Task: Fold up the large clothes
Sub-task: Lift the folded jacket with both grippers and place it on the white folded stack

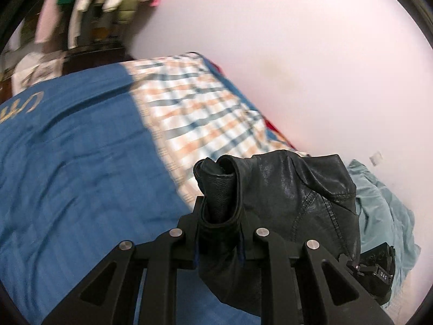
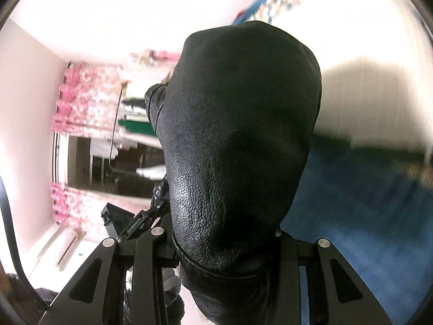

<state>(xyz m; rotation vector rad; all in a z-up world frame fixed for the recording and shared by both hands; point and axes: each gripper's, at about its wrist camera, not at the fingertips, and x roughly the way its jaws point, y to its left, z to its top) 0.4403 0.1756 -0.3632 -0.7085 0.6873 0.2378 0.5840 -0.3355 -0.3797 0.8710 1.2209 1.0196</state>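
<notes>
A black leather jacket [image 1: 292, 195] is held up above the bed. My left gripper [image 1: 219, 216] is shut on a rolled edge of the jacket, which bunches and hangs to the right of the fingers. In the right wrist view the same black leather jacket [image 2: 238, 135] drapes over my right gripper [image 2: 224, 233] and fills the middle of the view. The right fingers are closed on it, and their tips are hidden under the leather.
A blue bedsheet [image 1: 81, 162] covers the bed, with a checked pillow [image 1: 200, 113] against the pink wall [image 1: 311, 54]. A light teal garment [image 1: 384, 211] lies at the right. Hanging clothes [image 1: 102, 2] and pink floral curtains [image 2: 86, 97] by a window stand beyond.
</notes>
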